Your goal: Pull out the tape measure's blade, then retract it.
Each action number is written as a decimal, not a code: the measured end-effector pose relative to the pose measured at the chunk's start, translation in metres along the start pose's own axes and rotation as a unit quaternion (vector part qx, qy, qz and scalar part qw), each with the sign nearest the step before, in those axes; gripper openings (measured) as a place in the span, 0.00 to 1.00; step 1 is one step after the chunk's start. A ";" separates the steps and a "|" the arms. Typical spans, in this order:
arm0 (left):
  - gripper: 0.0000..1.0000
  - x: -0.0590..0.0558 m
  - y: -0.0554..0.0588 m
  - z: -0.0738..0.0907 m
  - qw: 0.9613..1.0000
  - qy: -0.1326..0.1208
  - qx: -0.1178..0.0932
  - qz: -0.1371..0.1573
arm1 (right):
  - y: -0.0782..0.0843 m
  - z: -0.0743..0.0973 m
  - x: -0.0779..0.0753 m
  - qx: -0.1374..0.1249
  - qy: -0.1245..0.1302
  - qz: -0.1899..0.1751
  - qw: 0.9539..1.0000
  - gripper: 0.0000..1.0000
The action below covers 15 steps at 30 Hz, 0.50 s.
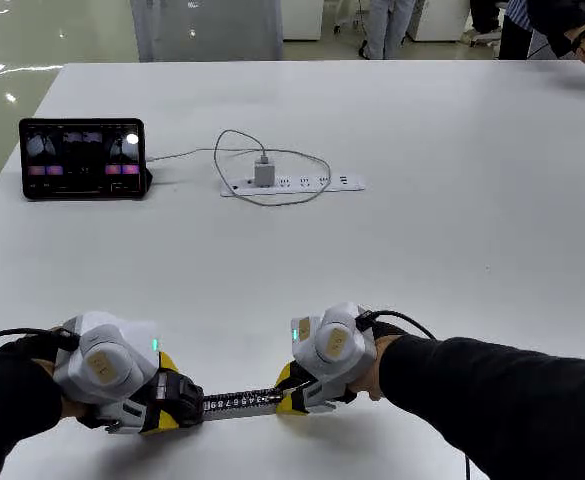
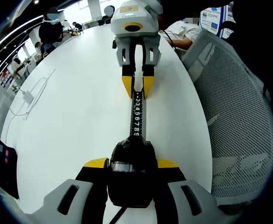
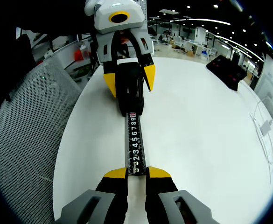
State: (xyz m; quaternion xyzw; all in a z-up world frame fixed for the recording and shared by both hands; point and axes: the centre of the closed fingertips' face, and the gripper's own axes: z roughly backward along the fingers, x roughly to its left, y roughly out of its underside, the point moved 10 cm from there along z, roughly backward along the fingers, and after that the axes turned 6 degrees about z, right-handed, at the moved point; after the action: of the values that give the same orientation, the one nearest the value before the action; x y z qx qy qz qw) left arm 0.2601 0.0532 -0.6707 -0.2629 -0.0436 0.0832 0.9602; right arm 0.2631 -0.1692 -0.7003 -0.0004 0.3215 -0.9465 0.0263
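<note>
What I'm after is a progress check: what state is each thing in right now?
Tape measure: case clamped in the left gripper.
Blade: partly pulled out, flat along the table.
Left gripper: shut on the tape measure.
Right gripper: shut on the blade's tip.
Tablet: screen lit.
Charger: plugged into the power strip.

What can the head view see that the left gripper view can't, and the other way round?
Head view: the tablet with its lit screen face-on, and the person's black sleeves. Left gripper view: a mesh chair beside the table, and readable numbers on the blade. Both: the left gripper shut on the tape measure, the right gripper pinching the blade's tip, the white table and the charger.
</note>
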 end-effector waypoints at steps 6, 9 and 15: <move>0.32 0.000 0.000 0.000 1.000 0.001 0.000 -0.001 | 0.003 0.002 0.001 0.000 0.001 -0.003 1.000 0.10; 0.32 0.000 0.000 0.000 1.000 0.000 0.000 -0.001 | 0.005 0.003 0.001 0.001 0.001 -0.004 1.000 0.10; 0.32 0.000 0.000 0.000 1.000 -0.001 -0.001 -0.001 | 0.007 0.005 0.001 0.001 0.001 -0.006 1.000 0.10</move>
State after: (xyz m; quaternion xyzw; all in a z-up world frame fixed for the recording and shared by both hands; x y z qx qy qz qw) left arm 0.2597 0.0533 -0.6705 -0.2638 -0.0452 0.0825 0.9600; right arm 0.2622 -0.1776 -0.7004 -0.0015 0.3205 -0.9470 0.0206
